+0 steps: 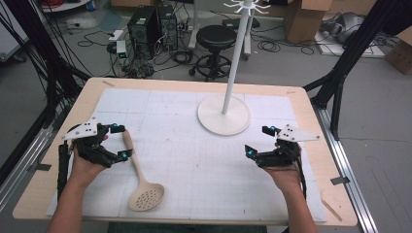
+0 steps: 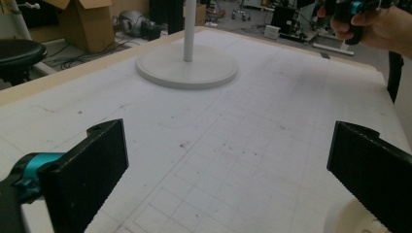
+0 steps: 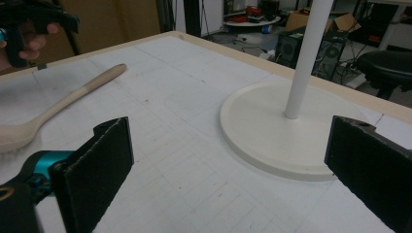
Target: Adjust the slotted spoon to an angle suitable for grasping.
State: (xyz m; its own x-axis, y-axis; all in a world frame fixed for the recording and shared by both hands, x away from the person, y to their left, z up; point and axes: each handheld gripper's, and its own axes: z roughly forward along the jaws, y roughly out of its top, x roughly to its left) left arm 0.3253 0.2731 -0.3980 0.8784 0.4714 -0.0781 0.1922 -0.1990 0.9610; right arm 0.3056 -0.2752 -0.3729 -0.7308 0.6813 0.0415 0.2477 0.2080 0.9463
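My left gripper (image 1: 118, 141) is a black body with a grey three-cornered plate on top, dotted with small dark holes. Small teal-blue fittings sit at the roots of its two jaws. My right gripper (image 1: 258, 140) is built the same: black frame, grey holed plate, teal accents, and a black cable running back along my forearm. In the left gripper view and the right gripper view alike, my jaws are flat black slabs with finely ribbed inner faces; a teal collar joins one jaw to its arm, and a small screw hole marks each top edge. My forearms are bare, without sleeves.
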